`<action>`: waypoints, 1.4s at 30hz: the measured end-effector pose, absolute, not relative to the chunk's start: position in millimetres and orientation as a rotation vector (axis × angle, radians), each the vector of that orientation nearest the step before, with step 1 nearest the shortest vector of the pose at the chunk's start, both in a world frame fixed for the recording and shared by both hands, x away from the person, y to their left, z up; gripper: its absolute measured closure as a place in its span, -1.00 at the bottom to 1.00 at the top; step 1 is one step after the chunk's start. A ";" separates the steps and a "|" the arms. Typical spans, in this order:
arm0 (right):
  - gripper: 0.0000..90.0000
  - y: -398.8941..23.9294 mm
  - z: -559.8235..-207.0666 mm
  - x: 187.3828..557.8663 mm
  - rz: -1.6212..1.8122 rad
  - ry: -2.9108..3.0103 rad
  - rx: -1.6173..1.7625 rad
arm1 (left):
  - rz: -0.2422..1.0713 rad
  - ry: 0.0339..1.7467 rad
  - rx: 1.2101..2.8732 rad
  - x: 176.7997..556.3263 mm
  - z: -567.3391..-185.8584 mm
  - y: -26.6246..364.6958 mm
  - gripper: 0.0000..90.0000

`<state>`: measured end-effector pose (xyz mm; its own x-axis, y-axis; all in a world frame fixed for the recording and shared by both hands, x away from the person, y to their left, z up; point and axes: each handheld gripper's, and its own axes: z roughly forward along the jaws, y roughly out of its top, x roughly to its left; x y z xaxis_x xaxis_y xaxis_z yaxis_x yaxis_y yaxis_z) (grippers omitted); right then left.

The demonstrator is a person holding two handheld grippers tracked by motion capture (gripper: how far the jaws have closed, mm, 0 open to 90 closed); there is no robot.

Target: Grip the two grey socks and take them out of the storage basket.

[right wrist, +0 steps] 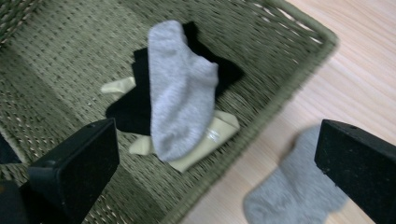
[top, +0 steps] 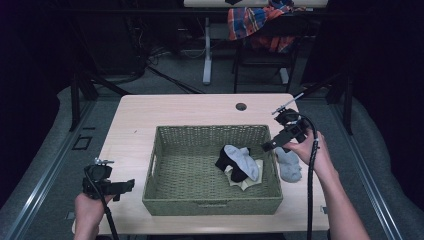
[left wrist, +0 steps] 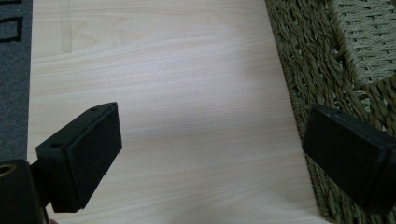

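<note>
A green woven basket stands in the middle of the wooden table. Inside it a grey sock lies on a black sock and a pale yellow sock. Another grey sock lies on the table just right of the basket. My right gripper hovers over the basket's right rim, open, nothing between its jaws. My left gripper rests open near the basket's left wall, holding nothing.
A round cable hole sits near the table's far edge. Beyond the table stand a desk leg and a chair with a plaid cloth draped over it. Bare tabletop runs left of and behind the basket.
</note>
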<state>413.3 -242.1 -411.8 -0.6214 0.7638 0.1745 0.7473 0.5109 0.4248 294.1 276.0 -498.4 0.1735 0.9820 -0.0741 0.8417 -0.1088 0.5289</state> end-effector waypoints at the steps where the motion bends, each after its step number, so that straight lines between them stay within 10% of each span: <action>1: -1.00 -238.8 -412.2 414.0 0.721 2.714 1.334 | 0.414 1.714 2.004 294.1 -498.4 275.8 -0.89; 42: 0.28 -143.8 -498.7 436.7 0.245 2.845 1.297 | 0.409 1.716 2.014 294.2 -498.7 276.0 -0.88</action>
<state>436.7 -143.8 -498.7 -0.6578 0.7508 0.0597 0.7500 0.6456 0.1441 294.2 276.0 -498.7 0.1774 0.9817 -0.0693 0.8450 -0.1158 0.5221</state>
